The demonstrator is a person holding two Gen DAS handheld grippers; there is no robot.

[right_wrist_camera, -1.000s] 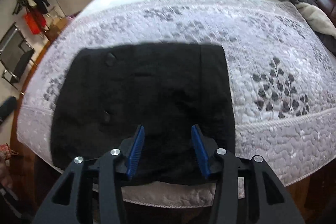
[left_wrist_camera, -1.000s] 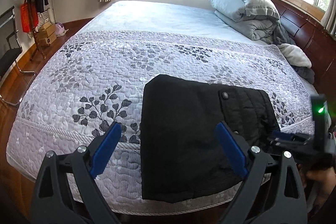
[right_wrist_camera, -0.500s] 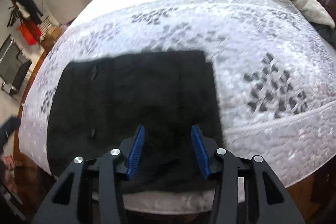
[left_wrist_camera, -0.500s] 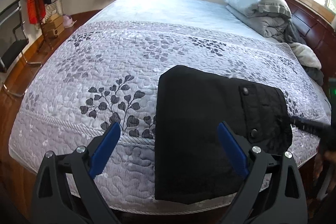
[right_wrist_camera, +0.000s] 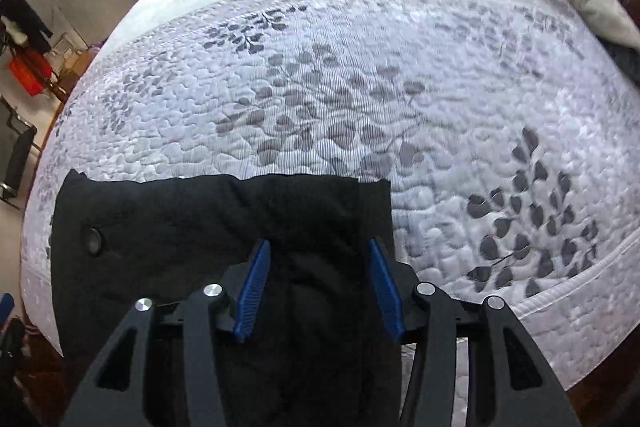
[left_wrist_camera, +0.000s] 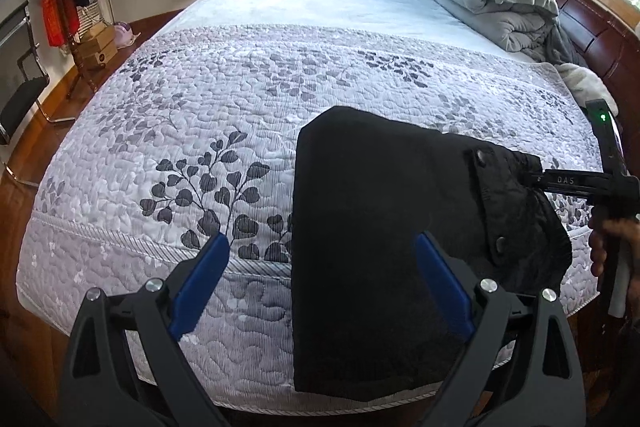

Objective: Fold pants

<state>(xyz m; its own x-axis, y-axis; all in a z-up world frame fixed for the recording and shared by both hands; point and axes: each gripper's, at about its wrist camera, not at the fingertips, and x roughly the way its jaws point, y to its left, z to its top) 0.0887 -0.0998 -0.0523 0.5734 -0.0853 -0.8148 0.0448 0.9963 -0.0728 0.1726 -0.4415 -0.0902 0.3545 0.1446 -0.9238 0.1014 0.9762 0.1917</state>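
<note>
The black pants (left_wrist_camera: 380, 211) lie folded in a thick rectangle at the near edge of the bed; they also show in the right wrist view (right_wrist_camera: 224, 223). My left gripper (left_wrist_camera: 320, 279) is open and empty, held above the pants' left edge. My right gripper (right_wrist_camera: 318, 287) has its jaws partly apart with a raised bunch of the black fabric between them. In the left wrist view the right gripper (left_wrist_camera: 536, 179) reaches into the pants' right end, which is lifted and curled by the buttons.
The quilted leaf-pattern bedspread (left_wrist_camera: 240, 115) covers the bed. A folded grey duvet (left_wrist_camera: 492, 7) lies by the wooden headboard (left_wrist_camera: 592, 39). A chair (left_wrist_camera: 20, 83), a clothes rack and boxes (left_wrist_camera: 96, 47) stand on the floor at the left.
The right gripper has moved in onto the pants' right end, which is now lifted and bunched. The left gripper has drifted left and stayed open.
</note>
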